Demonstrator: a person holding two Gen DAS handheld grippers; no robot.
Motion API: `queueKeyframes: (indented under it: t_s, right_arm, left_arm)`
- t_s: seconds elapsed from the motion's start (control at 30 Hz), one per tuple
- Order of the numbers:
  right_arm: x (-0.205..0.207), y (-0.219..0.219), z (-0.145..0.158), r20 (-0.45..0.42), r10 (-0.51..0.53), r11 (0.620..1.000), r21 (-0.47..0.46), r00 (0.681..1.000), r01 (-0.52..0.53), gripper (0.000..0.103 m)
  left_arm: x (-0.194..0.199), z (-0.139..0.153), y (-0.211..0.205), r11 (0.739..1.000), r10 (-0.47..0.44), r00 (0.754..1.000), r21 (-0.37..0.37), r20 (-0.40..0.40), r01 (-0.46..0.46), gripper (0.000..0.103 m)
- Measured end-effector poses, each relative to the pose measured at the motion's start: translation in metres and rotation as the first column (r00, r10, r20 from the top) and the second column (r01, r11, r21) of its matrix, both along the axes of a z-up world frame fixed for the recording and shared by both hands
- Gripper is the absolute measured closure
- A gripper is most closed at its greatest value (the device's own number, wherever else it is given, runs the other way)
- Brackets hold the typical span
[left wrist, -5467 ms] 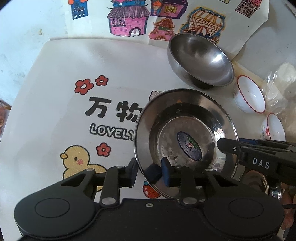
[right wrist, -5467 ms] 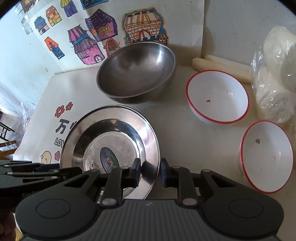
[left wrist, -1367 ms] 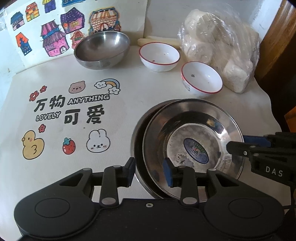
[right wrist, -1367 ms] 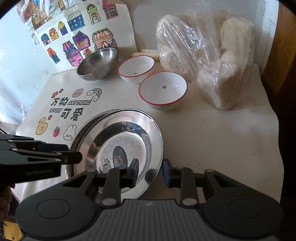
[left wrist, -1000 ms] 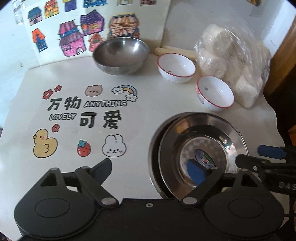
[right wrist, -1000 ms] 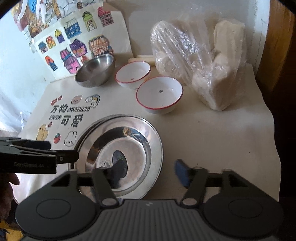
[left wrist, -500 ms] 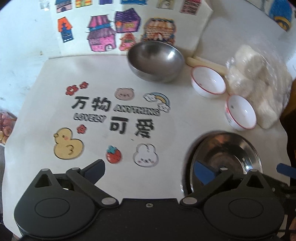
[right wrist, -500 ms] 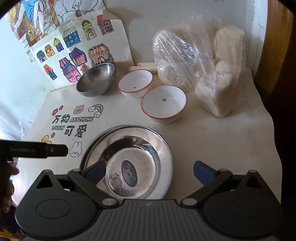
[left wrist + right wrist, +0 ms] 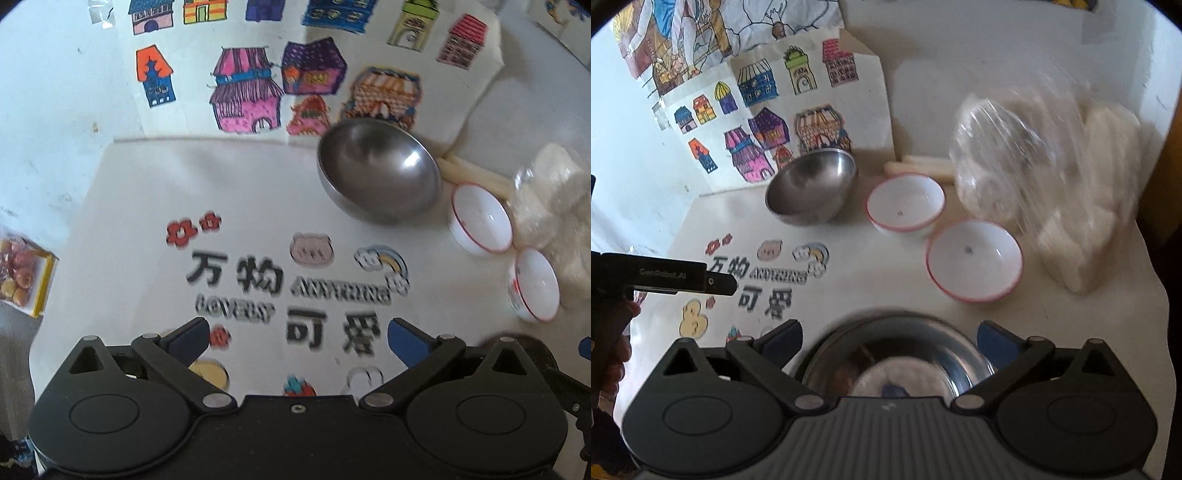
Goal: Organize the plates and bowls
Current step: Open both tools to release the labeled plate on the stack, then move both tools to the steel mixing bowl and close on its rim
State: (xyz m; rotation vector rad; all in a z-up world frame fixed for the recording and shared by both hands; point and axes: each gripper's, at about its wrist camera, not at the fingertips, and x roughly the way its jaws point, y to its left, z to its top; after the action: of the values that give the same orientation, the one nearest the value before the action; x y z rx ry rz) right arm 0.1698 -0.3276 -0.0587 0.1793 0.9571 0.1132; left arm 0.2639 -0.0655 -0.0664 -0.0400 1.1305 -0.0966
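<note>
Between the right gripper's [image 9: 889,341] released jaws lay the plates [image 9: 897,354]; left gripper [image 9: 297,338] jaws gaped, empty

Steel plates [image 9: 897,354] stacked near two upright red-rimmed bowls [image 9: 974,260], steel bowl [image 9: 812,190].

Desk clutter beside the dishes

A printed mat [image 9: 155,206] with cartoon animals covers the desk; house drawings [image 9: 764,122] lean against the wall, a clear bag of pale lumps [image 9: 1052,192] sits near pale sticks [image 9: 923,164].
</note>
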Motion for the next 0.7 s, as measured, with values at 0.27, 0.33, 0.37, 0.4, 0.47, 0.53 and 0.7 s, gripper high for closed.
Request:
queueKeyframes:
  t_s: [0.27, 0.33, 0.37, 0.4, 0.47, 0.53, 0.7]
  right_arm:
    - [0.039, 0.020, 0.005, 0.046, -0.003, 0.999, -0.045, 0.999, 0.005, 0.000]
    - [0.050, 0.024, 0.006, 0.057, 0.001, 0.998, -0.060, 0.998, 0.002, 0.000]
    - [0.057, 0.025, 0.006, 0.064, 0.005, 0.998, -0.067, 0.998, -0.001, 0.000]
    - [0.063, 0.026, 0.007, 0.070, 0.010, 0.997, -0.073, 0.997, -0.004, 0.000]
    - [0.078, 0.028, 0.006, 0.078, 0.022, 0.996, -0.084, 0.997, -0.015, 0.000]
    - [0.096, 0.030, 0.003, 0.078, 0.027, 0.995, -0.095, 0.997, -0.020, 0.000]
    - [0.134, 0.037, 0.001, 0.090, 0.054, 0.990, -0.131, 0.994, -0.042, 0.000]
  left_arm:
    - [0.047, 0.000, 0.009, 1.000, -0.026, 0.999, 0.001, 0.023, 0.026, 0.001]
    - [0.058, 0.001, 0.010, 0.999, -0.033, 0.999, 0.001, 0.033, 0.033, 0.001]
    - [0.062, 0.000, 0.009, 0.999, -0.032, 0.999, -0.002, 0.036, 0.033, 0.001]
    - [0.067, -0.001, 0.009, 1.000, -0.027, 0.999, -0.008, 0.038, 0.028, 0.001]
    - [0.075, -0.003, 0.008, 1.000, -0.003, 0.999, -0.021, 0.039, 0.004, 0.001]
    - [0.081, -0.008, 0.007, 0.998, 0.036, 0.999, -0.043, 0.033, -0.035, 0.001]
    - [0.088, -0.020, -0.001, 0.996, 0.074, 0.997, -0.061, 0.027, -0.072, 0.001]
